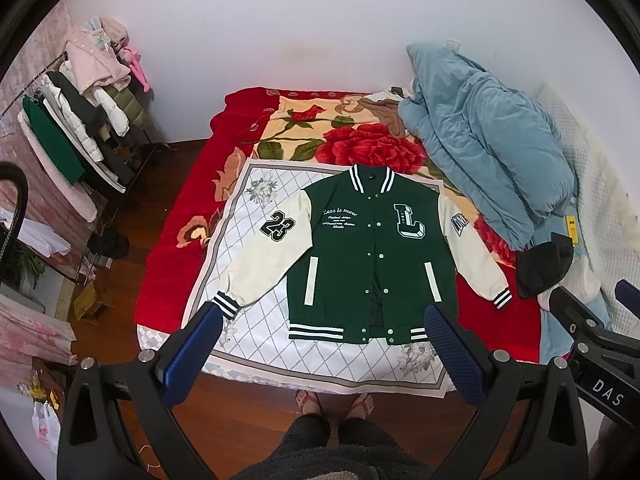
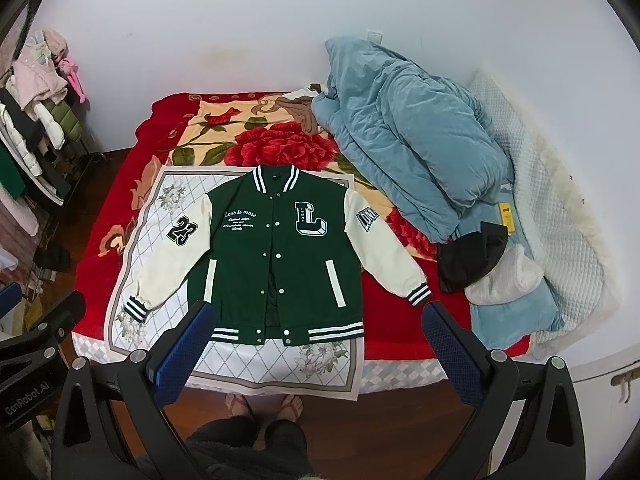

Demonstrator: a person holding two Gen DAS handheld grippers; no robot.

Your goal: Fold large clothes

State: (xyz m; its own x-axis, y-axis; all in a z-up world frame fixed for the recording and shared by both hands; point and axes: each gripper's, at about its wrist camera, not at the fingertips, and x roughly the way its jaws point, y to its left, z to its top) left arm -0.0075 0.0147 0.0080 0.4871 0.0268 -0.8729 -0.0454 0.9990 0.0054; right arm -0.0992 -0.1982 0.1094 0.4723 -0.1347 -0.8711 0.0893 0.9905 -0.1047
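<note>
Bedroom clutter is being shown around a bed (image 1: 168,280) covered with a red rose blanket, a clothes rack (image 1: 80,120) standing at the upper left of the frame and a blue duvet (image 2: 408,148) heaped at the upper right. At the centre of both views a green varsity jacket (image 1: 360,252) is lying face up and snapped shut on a white diamond-patterned cloth (image 1: 256,320), its cream sleeves angled outward and its striped hem toward the bottom of the frame. The left gripper (image 1: 324,344) and the right gripper (image 2: 316,344) are being held above the near edge of the bed, both with jaws spread wide and nothing between them.

Folding appears not to be begun yet. The first fold is probably best made by a sleeve being pinched at its striped cuff (image 1: 226,304) and carried across the chest, the shoulder seam being kept as the crease line. Only the top layer should be taken, so the patterned cloth is not lifted with it. The body is best left flat while each sleeve is being laid over.
</note>
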